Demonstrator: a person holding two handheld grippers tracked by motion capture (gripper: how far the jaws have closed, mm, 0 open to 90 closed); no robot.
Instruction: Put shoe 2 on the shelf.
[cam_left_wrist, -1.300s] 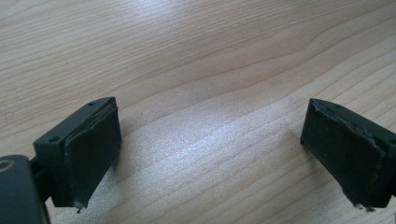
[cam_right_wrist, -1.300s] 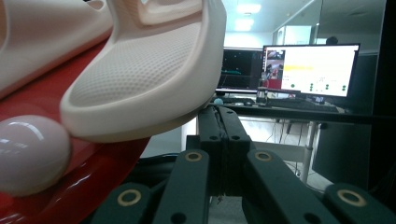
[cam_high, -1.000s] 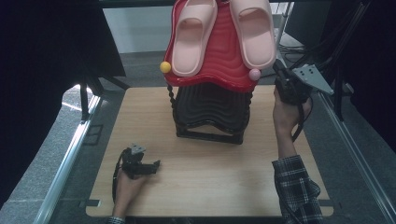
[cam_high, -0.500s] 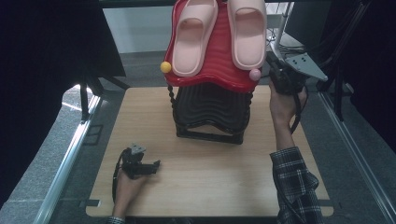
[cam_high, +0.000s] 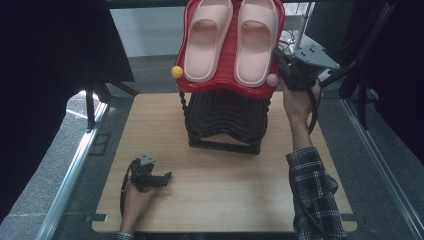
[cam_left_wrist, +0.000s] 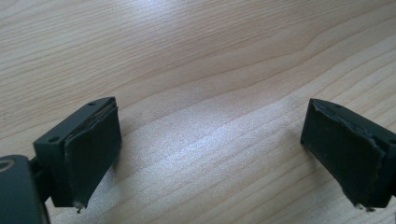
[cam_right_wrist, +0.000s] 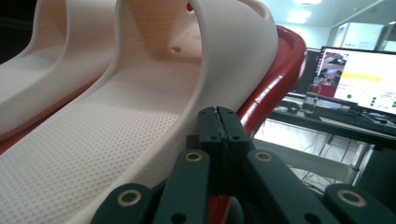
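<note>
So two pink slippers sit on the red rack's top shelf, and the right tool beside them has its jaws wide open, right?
Not quite: the right tool is shut, jaws pressed together, as the right gripper view shows. The two pink slippers do sit on the red rack's top shelf.

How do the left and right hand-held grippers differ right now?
The left hand-held gripper lies low on the wooden table, while the right hand-held gripper is raised beside the red tray, next to the right pink slipper. In the left gripper view the left jaws stand wide apart over bare wood; the right jaws are pressed together with nothing between them. Both are black and hand-held.
</note>
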